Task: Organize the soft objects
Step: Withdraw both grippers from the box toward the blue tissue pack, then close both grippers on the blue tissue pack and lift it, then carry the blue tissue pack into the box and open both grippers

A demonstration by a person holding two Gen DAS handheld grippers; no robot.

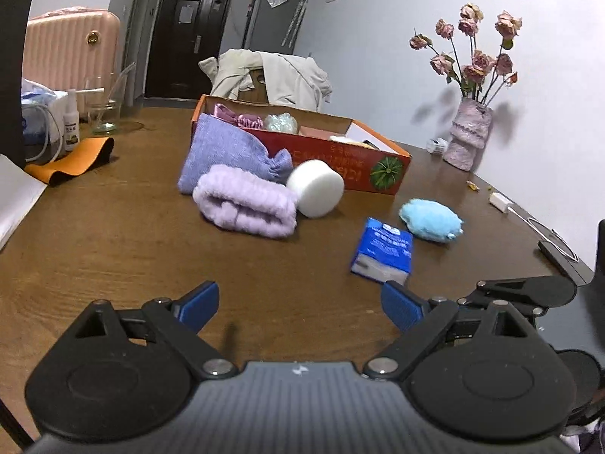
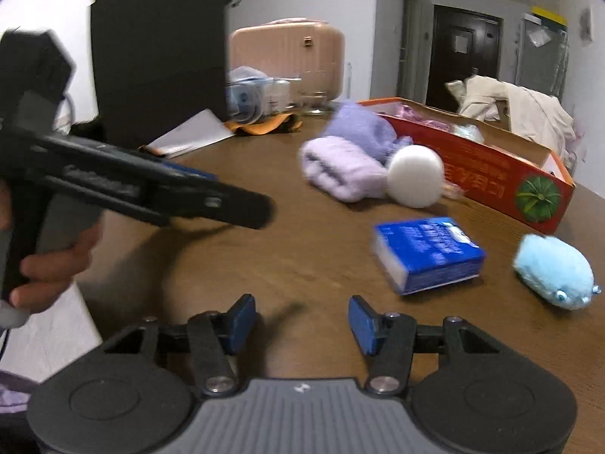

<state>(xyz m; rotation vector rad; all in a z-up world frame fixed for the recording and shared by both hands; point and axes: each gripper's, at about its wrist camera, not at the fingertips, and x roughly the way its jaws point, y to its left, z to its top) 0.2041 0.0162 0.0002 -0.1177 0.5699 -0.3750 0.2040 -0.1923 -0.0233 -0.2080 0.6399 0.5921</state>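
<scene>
Brown wood-grain table w/ red-orange box (green pumpkin print), lilac ribbed towel, purple cloth, white sponge, blue/white tissue pack, lt-blue plush, pink ribbed suitcase.

Pink suitcase, vase of dried roses, dark door, spray bottle

On the bench I see the box at the back. The folded cloth leans on its front wall, the rolled towel before it, the sponge touching on the right. Nearer lies the tissue pack, the plush toy just beside it on the right.
</scene>
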